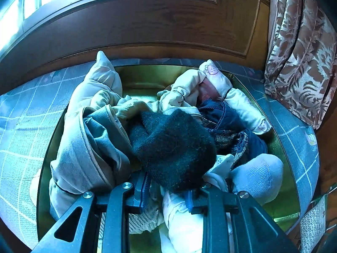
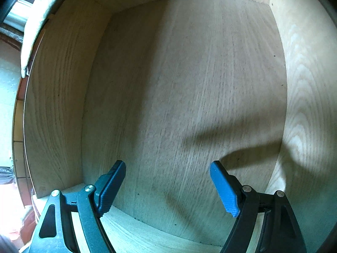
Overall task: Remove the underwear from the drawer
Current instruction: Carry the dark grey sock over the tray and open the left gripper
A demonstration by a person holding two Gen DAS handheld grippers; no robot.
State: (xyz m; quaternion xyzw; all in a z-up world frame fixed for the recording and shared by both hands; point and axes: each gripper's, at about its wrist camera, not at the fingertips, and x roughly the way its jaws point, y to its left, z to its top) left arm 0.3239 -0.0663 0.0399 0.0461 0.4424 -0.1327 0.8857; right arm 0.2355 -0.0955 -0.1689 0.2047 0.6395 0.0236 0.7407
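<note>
In the left wrist view my left gripper [image 1: 168,187] is shut on a black fuzzy garment [image 1: 174,145], whose lower edge sits between the blue pads. The garment lies over a pile of clothes in a gold-lined box [image 1: 147,73]. Navy lace underwear [image 1: 223,116] lies just right of it, with pale pink rolled pieces [image 1: 94,88] and a grey garment [image 1: 84,154] to the left. In the right wrist view my right gripper [image 2: 168,181] stands open over the bare wooden bottom of the drawer [image 2: 189,84], nothing between its pads.
The box rests on a grey checked bedsheet [image 1: 21,126] against a dark wood panel [image 1: 147,27]. A patterned curtain [image 1: 301,48] hangs at the right. A white sock [image 1: 257,172] lies at the box's near right. Drawer walls [image 2: 52,84] rise on both sides.
</note>
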